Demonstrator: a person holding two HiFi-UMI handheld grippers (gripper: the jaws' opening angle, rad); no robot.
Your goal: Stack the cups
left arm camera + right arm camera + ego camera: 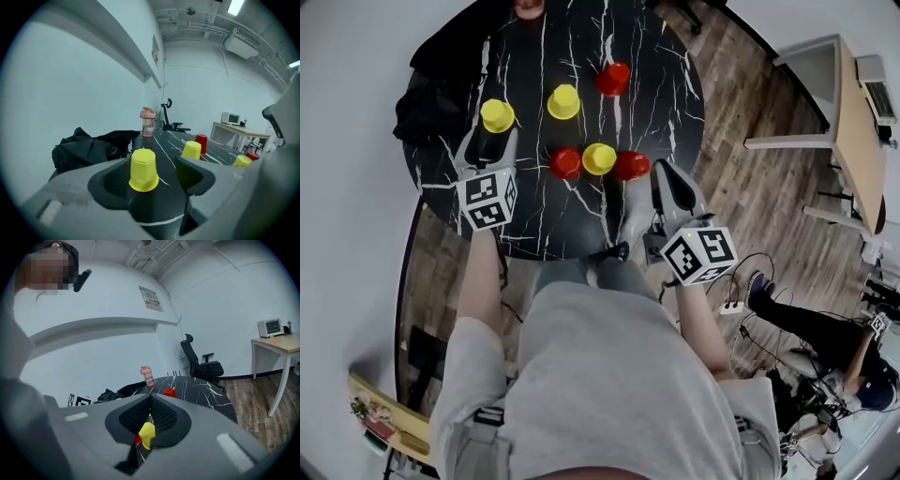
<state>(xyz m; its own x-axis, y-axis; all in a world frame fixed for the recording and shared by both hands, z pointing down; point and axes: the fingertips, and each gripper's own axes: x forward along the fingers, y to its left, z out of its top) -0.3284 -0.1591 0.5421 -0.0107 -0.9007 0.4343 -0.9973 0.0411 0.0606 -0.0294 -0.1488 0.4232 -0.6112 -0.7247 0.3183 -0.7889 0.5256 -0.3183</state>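
Black marble table was seen mid-frame in head view. Six upturned cups were spread on it, three yellow, three red. Left gripper was held at left, jaws wide apart; left yellow cup was framed between them, untouched. Right gripper was held at right, jaws pressed together, empty, just beside red cup.

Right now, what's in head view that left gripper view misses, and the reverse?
Head view only: the right gripper, the person's torso, the wooden floor, and all six cups at once, three yellow and three red.
Left gripper view only: the ceiling light, and a close look showing the open jaws touch nothing.
Both: the left gripper, the yellow cup just ahead of it, the black marbled table and the dark bundle.
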